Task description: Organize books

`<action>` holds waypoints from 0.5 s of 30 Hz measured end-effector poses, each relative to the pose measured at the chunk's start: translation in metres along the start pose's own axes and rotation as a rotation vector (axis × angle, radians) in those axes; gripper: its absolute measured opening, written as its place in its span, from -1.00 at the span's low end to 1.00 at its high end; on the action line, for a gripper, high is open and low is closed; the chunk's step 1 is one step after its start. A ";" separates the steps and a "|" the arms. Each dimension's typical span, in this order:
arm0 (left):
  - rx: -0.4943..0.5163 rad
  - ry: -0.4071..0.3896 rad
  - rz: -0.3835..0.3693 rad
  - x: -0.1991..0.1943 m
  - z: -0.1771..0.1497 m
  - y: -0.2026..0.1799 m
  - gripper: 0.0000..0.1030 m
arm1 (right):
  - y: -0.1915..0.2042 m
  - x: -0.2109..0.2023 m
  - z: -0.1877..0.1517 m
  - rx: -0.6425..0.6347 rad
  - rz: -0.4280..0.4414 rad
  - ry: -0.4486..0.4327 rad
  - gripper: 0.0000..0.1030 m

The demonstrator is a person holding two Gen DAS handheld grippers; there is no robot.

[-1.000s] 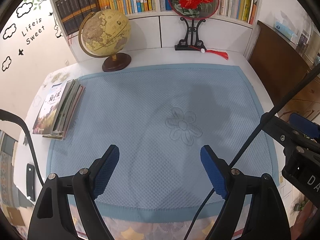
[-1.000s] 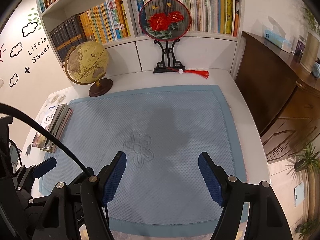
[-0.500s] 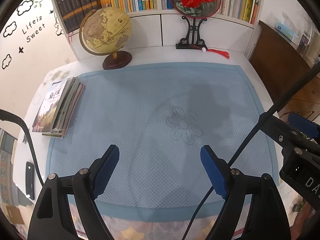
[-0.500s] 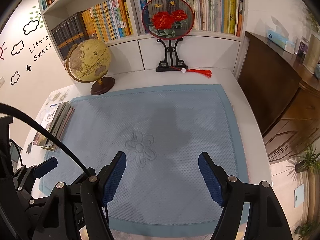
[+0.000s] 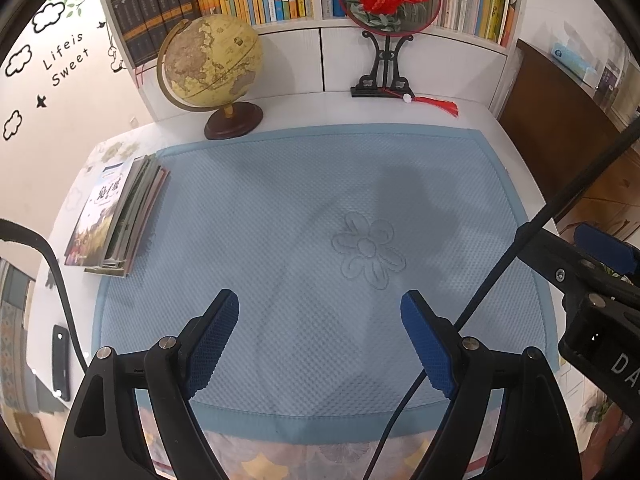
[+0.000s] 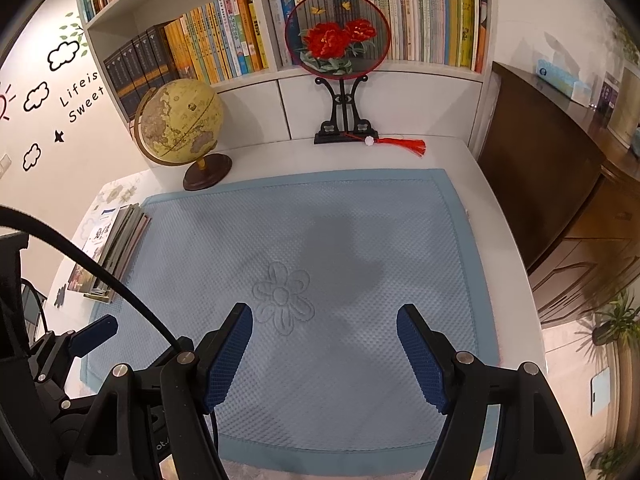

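A stack of thin books lies flat at the left edge of the blue quilted mat; it also shows in the right wrist view. My left gripper is open and empty above the mat's front part, well right of the stack. My right gripper is open and empty over the mat's front middle. The right gripper's body shows at the right edge of the left wrist view. Rows of upright books fill the shelf at the back.
A globe stands at the back left by the mat's corner. A round fan with red flowers on a black stand and its red tassel stand at the back. A dark wooden cabinet flanks the right side. A black cable crosses the left wrist view.
Both grippers have drawn back and up a little, so the shelf and globe sit lower in view. Both stay open and empty. The book stack has not moved.
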State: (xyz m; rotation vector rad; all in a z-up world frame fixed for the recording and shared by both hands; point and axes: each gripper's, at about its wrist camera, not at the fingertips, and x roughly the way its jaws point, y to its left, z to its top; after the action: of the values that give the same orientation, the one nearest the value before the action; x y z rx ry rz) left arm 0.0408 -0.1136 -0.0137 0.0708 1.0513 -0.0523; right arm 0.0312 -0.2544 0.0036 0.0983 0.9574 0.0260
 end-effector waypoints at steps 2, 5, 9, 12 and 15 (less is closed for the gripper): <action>-0.002 -0.001 0.000 0.000 0.000 0.000 0.60 | 0.001 0.001 -0.001 -0.002 0.000 0.002 0.41; -0.002 0.002 -0.002 0.000 0.000 0.000 0.60 | 0.002 0.003 0.000 -0.005 0.003 0.008 0.41; 0.002 0.008 -0.004 0.002 0.001 0.001 0.60 | 0.004 0.004 -0.001 -0.007 0.006 0.012 0.41; 0.006 0.009 -0.003 0.004 0.001 0.003 0.60 | 0.005 0.005 -0.001 -0.010 0.007 0.014 0.41; 0.007 0.009 -0.004 0.004 0.002 0.003 0.60 | 0.006 0.005 -0.002 -0.009 0.007 0.015 0.41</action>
State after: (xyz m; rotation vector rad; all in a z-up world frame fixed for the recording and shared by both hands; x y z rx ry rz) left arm 0.0446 -0.1107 -0.0160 0.0750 1.0604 -0.0590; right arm 0.0327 -0.2483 -0.0010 0.0934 0.9716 0.0373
